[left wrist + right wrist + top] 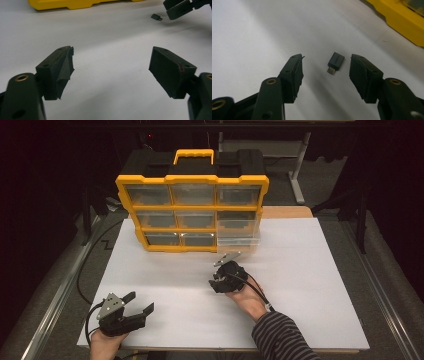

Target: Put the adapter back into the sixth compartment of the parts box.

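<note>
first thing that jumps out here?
The yellow organizer standing at the table's far side, its lower-right drawer pulled out. Next, the small black adapter lying on the table between the open jaws of the right hand-held gripper.

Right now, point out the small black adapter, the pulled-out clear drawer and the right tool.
small black adapter [335, 62], right gripper view, on its black body.
pulled-out clear drawer [239, 231], high view, on its front wall.
right tool [325, 71], right gripper view, midway between its tips.
</note>
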The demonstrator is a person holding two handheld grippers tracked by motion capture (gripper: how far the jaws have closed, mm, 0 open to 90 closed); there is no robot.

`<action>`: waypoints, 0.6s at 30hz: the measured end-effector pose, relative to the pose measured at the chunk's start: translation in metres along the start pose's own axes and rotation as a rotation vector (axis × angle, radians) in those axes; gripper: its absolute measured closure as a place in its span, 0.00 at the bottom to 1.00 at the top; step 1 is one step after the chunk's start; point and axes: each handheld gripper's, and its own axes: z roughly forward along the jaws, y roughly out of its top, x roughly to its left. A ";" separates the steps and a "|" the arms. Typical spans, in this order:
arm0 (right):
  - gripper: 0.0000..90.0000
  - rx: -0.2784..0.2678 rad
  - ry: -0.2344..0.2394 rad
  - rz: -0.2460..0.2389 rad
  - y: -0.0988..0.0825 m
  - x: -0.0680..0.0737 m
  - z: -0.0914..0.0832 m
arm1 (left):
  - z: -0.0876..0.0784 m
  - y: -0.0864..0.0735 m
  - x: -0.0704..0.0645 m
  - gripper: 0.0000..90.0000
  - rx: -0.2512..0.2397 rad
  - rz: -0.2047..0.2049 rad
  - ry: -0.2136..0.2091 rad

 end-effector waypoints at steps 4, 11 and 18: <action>0.52 0.023 -0.001 -0.012 0.006 0.001 0.006 | 0.000 0.000 0.000 0.23 0.005 0.000 -0.001; 0.56 0.072 -0.018 0.001 0.014 0.000 0.013 | -0.001 0.001 -0.001 0.23 0.006 0.004 -0.004; 0.63 0.101 -0.019 -0.018 0.020 0.003 0.020 | -0.001 0.001 -0.001 0.24 0.006 0.003 -0.007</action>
